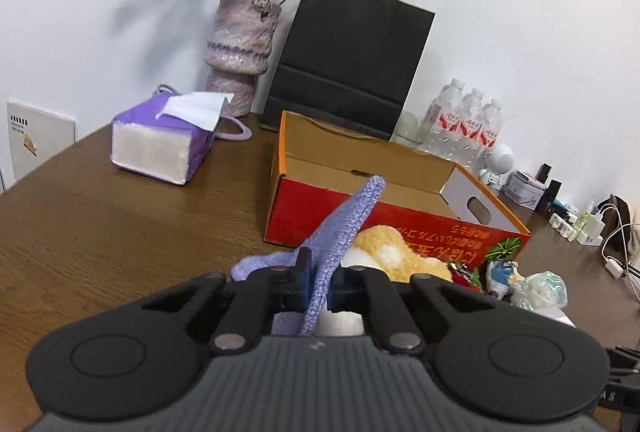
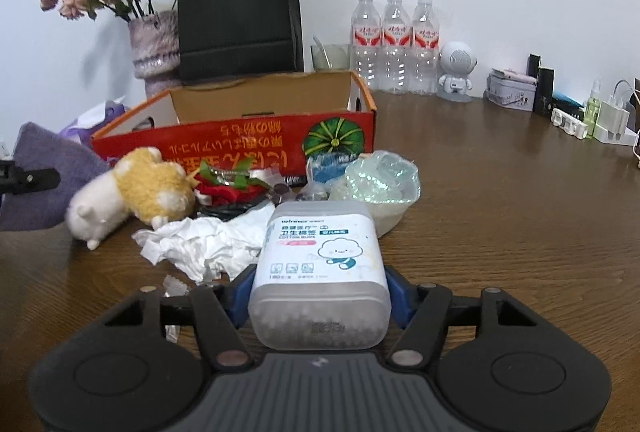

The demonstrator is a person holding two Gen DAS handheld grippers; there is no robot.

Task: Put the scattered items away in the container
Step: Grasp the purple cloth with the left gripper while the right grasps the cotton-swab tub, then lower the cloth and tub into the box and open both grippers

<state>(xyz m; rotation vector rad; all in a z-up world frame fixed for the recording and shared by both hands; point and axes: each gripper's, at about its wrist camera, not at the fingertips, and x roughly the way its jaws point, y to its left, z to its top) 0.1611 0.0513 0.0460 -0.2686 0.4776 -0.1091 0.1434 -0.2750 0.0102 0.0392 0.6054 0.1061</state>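
My left gripper [image 1: 319,282] is shut on a purple cloth [image 1: 343,228] and holds it up just in front of the open red and orange cardboard box [image 1: 360,216]. The cloth also shows at the left of the right wrist view [image 2: 48,176]. My right gripper [image 2: 318,296] is shut on a white cotton bud box [image 2: 320,264], just above the table, short of the red box [image 2: 240,148]. In front of the box lie a yellow and white plush toy [image 2: 132,192], crumpled white tissue [image 2: 208,240], red and green trinkets [image 2: 232,184] and a clear plastic bag [image 2: 380,180].
A purple tissue pack [image 1: 160,140], a vase of dried roses [image 1: 240,44] and a black paper bag [image 1: 344,56] stand behind the box. Three water bottles [image 2: 394,44], a white robot figure [image 2: 456,72], tins, chargers and cables [image 2: 600,116] line the back right wall.
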